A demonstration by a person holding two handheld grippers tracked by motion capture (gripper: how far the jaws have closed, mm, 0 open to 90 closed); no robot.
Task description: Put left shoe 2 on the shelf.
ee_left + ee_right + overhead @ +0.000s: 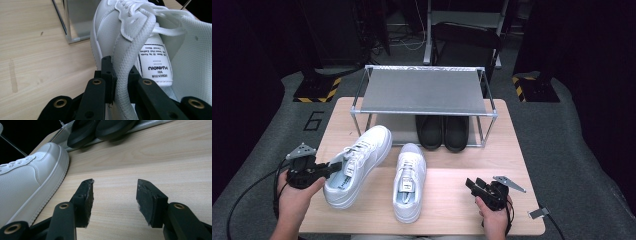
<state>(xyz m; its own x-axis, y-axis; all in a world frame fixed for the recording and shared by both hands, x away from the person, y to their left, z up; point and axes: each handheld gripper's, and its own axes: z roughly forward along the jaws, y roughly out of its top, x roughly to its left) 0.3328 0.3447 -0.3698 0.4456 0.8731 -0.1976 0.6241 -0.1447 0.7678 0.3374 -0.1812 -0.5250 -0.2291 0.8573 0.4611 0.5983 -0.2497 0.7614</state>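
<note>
Clamped in the left gripper [115, 82] is the padded collar of the left white sneaker [357, 165], which sits at about nine o'clock on the wooden table [462, 200], its toe angled toward one o'clock. Its mate, the right white sneaker [408, 181], stands just beside it at six o'clock. At four o'clock the right gripper [115, 192] hovers with jaws spread, grasping nothing. Black shoes [443, 131], probably slip-ons, rest under the metal shoe rack [424, 90] at twelve.
</note>
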